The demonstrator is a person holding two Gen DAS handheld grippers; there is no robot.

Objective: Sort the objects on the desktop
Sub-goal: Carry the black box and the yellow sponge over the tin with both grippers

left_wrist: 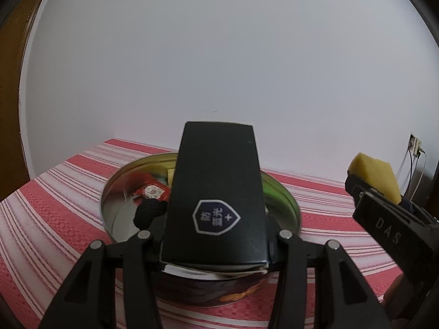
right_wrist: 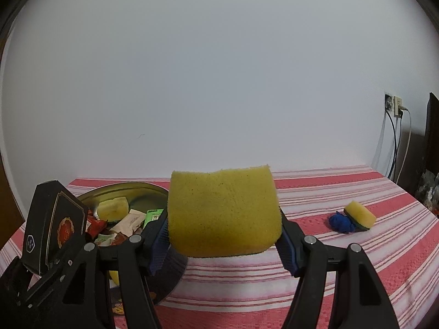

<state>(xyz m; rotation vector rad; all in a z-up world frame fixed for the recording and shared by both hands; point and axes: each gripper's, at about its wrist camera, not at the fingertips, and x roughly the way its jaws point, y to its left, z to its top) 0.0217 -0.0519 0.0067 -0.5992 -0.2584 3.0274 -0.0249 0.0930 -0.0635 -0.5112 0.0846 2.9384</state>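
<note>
Both tongs are loaded: the left tongs (left_wrist: 216,235) clench a black box (left_wrist: 216,192) above the round tin (left_wrist: 115,192). The right tongs (right_wrist: 223,235) grasp a yellow sponge (right_wrist: 223,213) over the striped counter (right_wrist: 356,260).

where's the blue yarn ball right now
In the right wrist view the blue yarn ball lies on the striped tablecloth at right, touching a small yellow sponge.

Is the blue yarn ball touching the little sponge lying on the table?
Touching. In the right wrist view the blue yarn ball sits pressed against the dark scrubby end of the little sponge, with no striped tablecloth showing between them.
</note>
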